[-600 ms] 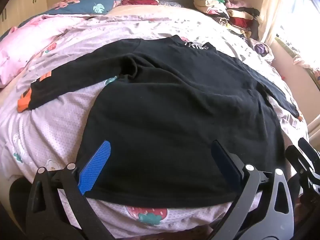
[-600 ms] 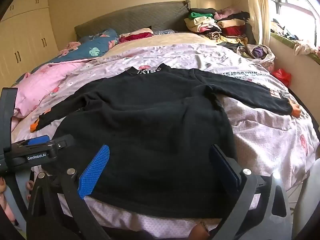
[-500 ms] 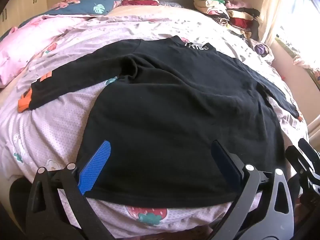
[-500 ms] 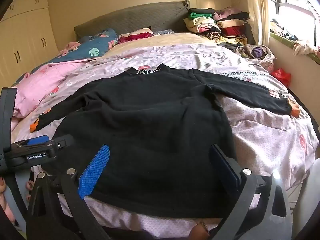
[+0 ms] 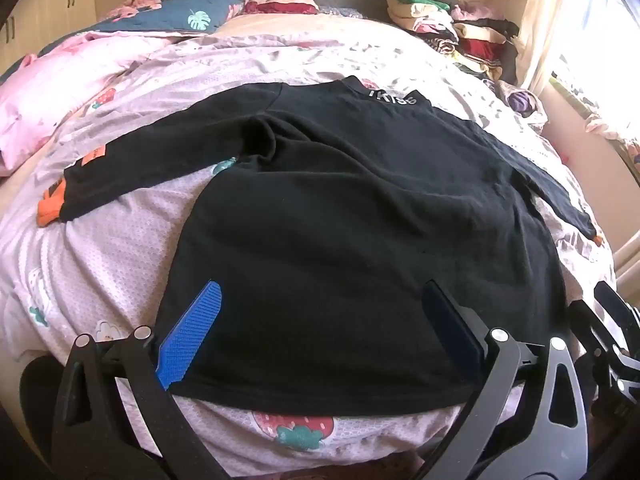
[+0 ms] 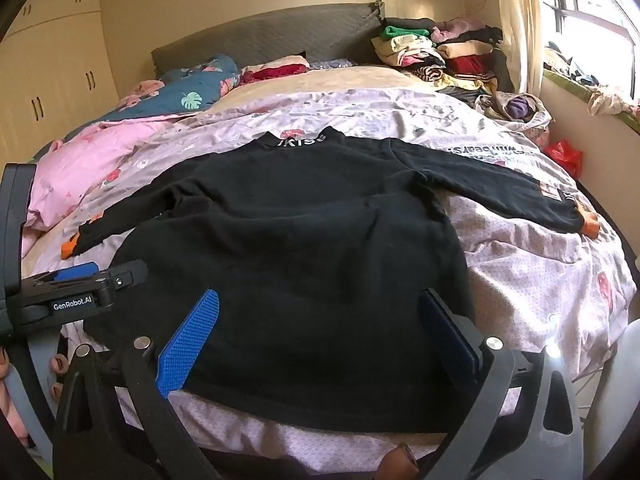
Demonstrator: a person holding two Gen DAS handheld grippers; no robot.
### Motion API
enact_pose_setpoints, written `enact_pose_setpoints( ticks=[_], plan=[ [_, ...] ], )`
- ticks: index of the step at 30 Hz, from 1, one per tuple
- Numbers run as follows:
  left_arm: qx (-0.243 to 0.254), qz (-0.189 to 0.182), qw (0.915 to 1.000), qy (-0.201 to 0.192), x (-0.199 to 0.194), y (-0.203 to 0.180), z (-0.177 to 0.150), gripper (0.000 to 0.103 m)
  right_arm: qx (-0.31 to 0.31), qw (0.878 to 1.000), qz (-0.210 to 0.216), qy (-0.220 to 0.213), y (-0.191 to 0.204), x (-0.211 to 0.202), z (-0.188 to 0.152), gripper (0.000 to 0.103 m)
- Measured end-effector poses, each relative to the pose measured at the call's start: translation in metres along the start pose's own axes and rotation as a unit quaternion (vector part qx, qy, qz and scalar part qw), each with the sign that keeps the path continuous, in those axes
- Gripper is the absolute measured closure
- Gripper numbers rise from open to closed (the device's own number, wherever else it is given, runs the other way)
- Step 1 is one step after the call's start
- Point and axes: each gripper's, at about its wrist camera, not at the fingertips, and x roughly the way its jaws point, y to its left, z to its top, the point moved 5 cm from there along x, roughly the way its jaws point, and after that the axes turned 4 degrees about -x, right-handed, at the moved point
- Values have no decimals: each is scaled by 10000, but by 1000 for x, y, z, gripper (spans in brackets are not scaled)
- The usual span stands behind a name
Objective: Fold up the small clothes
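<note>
The bed (image 5: 100, 240) fills both views, covered by a pale pink quilt (image 6: 540, 280) with a fine dotted weave and printed strawberries, its cloth rumpled into soft ridges. A padded grey headboard (image 6: 280, 36) closes the far end.

Spread flat across the quilt lies the black long-sleeved top (image 5: 340, 240), back or front up I cannot tell, with the hem toward the cameras and the collar, which carries white lettering, toward the headboard. Both sleeves reach out sideways, each ending in an orange cuff. The fabric looks like a matte, thick knit, soft and limp, with slight puckers near the left armpit. As I read it, the fold has not begun: no sleeve is turned in and the body lies in 1 layer, so every fold is left to do.

A heap of folded clothes (image 6: 440, 56) sits by the headboard near the window; whether it belongs to this task I cannot tell.

The left gripper (image 5: 320, 332) and the right gripper (image 6: 318, 332) both hang over the hem with jaws spread wide and nothing clamped. Their pads are ribbed blue plastic on black arms.
</note>
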Motion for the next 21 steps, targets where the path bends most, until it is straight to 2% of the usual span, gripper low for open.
enact_pose_setpoints(
  ticks=[21],
  plan=[
    [-1,-26,10000,-22,-2,-2,0,9,-76,9999,-65,22,5,-1,0,4]
  ],
)
